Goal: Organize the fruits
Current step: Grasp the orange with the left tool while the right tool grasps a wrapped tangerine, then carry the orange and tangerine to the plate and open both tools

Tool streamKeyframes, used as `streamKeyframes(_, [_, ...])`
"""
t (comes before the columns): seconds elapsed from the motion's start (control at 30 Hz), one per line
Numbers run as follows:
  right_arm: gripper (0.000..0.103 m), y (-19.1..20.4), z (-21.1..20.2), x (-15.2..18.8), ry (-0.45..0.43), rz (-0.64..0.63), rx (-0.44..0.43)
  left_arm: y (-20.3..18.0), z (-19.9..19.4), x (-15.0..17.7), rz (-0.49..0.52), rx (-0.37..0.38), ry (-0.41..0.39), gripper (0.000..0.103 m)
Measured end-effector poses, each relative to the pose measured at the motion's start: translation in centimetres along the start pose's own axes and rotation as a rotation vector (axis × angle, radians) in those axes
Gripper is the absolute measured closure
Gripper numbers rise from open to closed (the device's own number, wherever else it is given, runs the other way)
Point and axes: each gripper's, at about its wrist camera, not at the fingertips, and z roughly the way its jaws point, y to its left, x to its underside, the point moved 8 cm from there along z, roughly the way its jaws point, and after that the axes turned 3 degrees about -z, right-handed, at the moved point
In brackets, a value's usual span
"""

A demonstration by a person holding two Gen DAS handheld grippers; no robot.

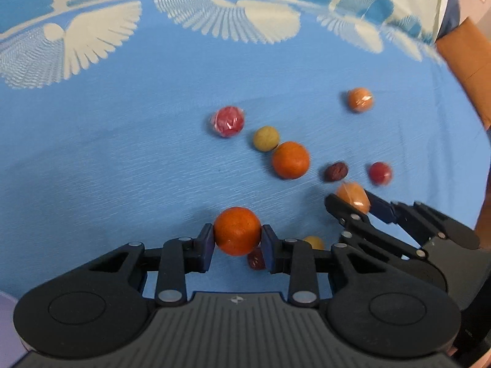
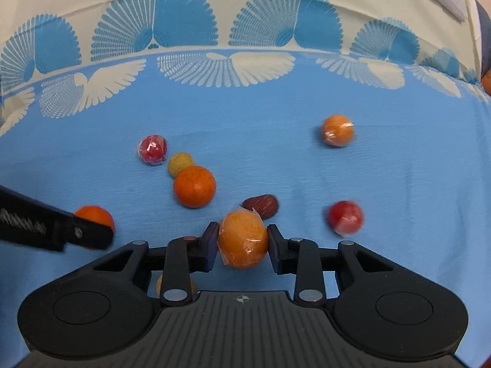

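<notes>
- The left claw (image 1: 237,235) pinches an orange (image 1: 237,230) by its sides, both pads against the skin near the widest part.
- The right claw (image 2: 243,240) pinches a wrapped orange (image 2: 243,239), film crinkled at its top; in the left view it sits just right of the left claw.
- Both fruits are low over the blue cloth (image 1: 122,168) covering the bench; whether they have left it I cannot tell.
- Loose fruit still lies on the cloth: another orange (image 1: 290,160) touching a yellow ball (image 1: 266,138), a wrapped red fruit (image 1: 227,121), a date (image 1: 336,171), a small red fruit (image 1: 380,173) and a far wrapped orange (image 1: 359,99).
- No bowl or tray shows in either view, so where the fruit belongs is unclear.
- My judgement: the step in hand is lifting both catches clear.
- Raise straight up before moving sideways; a red piece (image 1: 256,259) and a yellowish one (image 1: 313,242) lie just under the left claw and could be knocked.
- The film on the right fruit may slide, so keep that grip firm and the claw tilted down steadily.
- Round fruit rolls easily on cloth; keep the two claws apart so neither bumps the other's load.
</notes>
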Motion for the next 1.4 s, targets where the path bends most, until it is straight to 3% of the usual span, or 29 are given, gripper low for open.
streamKeyframes(0.17, [0.068, 0.4, -4.8, -0.5, -0.06, -0.027, -0.04, 0.4, -5.8, 1.9, -0.033, -0.052, -0.056, 0.067])
streamKeyframes(0.37, [0.068, 3.3, -12.3, -0.6, -0.118, -0.084, -0.136, 3.3, -13.9, 7.8, -0.105, -0.145, -0.107, 0.067])
streamKeyframes(0.53, [0.068, 7.6, -17.7, 1.6, -0.094, -0.098, -0.263, 6.5, -19.8, 13.5, -0.165, -0.218, -0.146, 0.067])
streamKeyframes(0.63, [0.068, 10.6, -20.2, 3.5, -0.066, -0.127, -0.324, 8.3, -22.1, 16.7, -0.228, -0.226, -0.151, 0.067])
streamKeyframes(0.93, [0.068, 16.7, -25.5, 6.9, -0.086, -0.246, -0.402, 10.6, -26.2, 22.0, -0.31, -0.217, -0.22, 0.067])
streamKeyframes(1.4, [0.068, 17.9, -28.5, 7.3, -0.126, -0.311, -0.393, 9.9, -28.2, 24.1, -0.319, -0.17, -0.289, 0.067])
